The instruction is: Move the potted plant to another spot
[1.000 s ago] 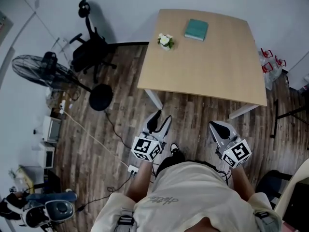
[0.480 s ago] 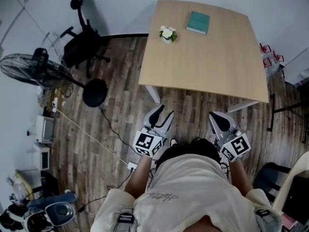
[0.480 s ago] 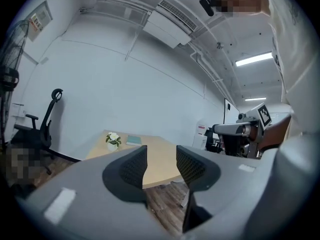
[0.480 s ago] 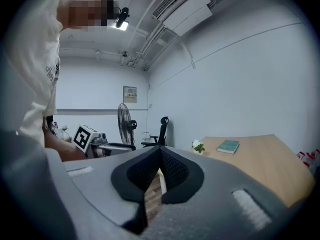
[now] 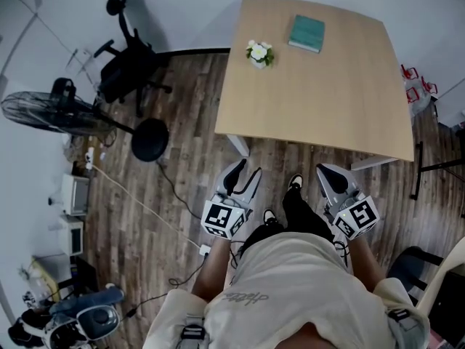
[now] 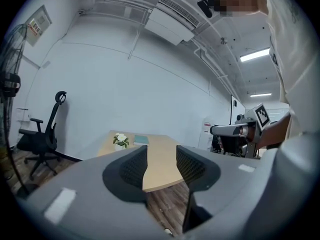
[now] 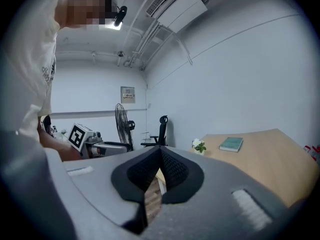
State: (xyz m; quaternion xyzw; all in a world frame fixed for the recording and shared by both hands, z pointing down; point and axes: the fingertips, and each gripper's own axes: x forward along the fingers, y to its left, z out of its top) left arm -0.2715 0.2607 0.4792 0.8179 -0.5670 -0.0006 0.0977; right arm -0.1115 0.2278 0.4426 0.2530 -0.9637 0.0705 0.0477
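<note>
The potted plant (image 5: 259,53) stands near the far left corner of the desk (image 5: 327,100), just beside a teal book (image 5: 306,33) and well apart from both claws. The left claw (image 5: 243,178) has its jaws apart and empty. The right claw (image 5: 330,177) is closed on nothing. I'd approach from the desk's left side, then grip the pot low, beneath the flowers, keeping it upright.
</note>
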